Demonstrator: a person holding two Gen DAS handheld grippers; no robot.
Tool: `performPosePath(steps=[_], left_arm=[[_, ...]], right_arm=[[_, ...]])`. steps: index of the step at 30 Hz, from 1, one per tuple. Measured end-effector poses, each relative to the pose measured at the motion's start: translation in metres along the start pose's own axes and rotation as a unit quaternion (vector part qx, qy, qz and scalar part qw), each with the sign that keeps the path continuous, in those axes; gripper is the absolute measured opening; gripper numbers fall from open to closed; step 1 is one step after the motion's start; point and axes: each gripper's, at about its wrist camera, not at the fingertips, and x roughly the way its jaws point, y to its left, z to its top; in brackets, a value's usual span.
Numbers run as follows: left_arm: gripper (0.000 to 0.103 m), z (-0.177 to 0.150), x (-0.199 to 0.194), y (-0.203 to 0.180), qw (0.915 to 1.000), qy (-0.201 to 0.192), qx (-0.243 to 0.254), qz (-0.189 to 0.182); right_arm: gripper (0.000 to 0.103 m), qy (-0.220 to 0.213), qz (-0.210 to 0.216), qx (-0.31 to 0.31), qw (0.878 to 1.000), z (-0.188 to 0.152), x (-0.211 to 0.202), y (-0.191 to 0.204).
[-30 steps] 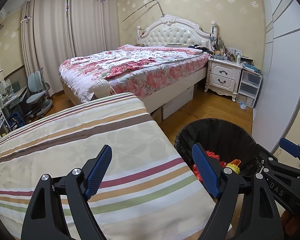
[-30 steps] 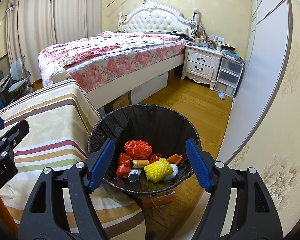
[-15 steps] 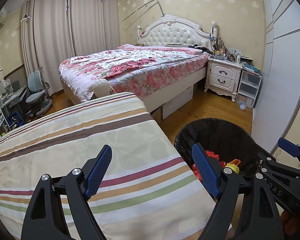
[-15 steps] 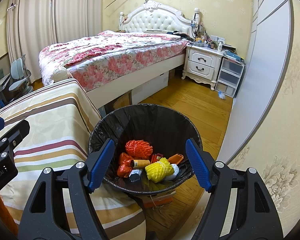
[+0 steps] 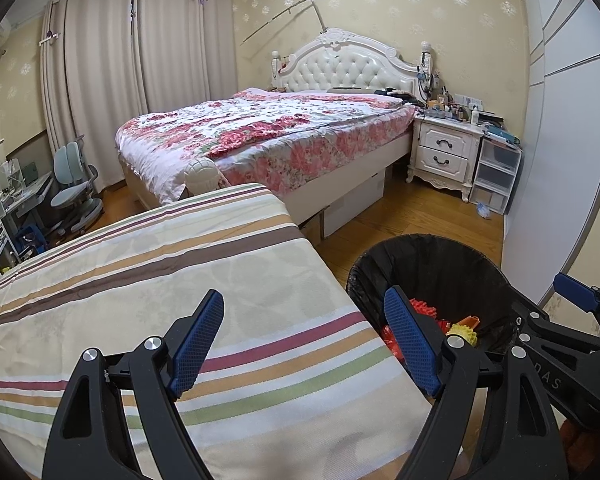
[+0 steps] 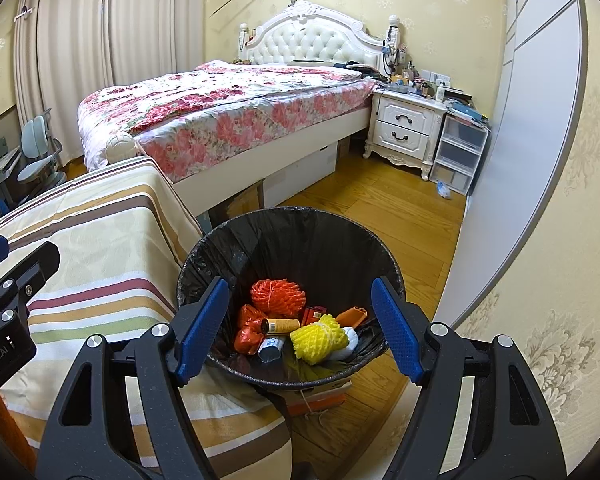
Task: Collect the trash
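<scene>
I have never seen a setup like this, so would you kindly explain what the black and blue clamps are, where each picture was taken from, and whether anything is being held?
These are two hand-held grippers, one in each of a person's hands, each carrying a wide-angle camera that looks forward along its two blue-padded fingers. One picture is from the left gripper, which hangs over a striped cloth-covered surface with no loose trash showing on it. The other is from the right gripper, which hangs above a round bin lined with a black bag. Inside lie an orange net ball, a yellow foam net, a small can and other scraps. Both grippers stand open and hold nothing. Behind is a bed with a floral cover and a white nightstand.
</scene>
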Motion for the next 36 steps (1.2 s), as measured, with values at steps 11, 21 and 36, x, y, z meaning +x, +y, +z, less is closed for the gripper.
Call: performPosePath(steps=[11,21,36], left_arm=[[0.080,-0.001,-0.003,0.001,1.0000,-0.005,0.002,0.002],[0.080,-0.002,-0.003,0.000,1.0000,-0.006,0.005,0.002],[0.084,-0.001,-0.002,0.015,0.9998,-0.015,-0.003,0.016]], right_arm=[[0.072,0.000,0.000,-0.001,1.000,0.000,0.000,0.001],[0.072,0.000,0.000,-0.001,1.000,0.000,0.000,0.002],[0.072,0.003,0.007,-0.011,1.000,-0.002,0.000,0.016]])
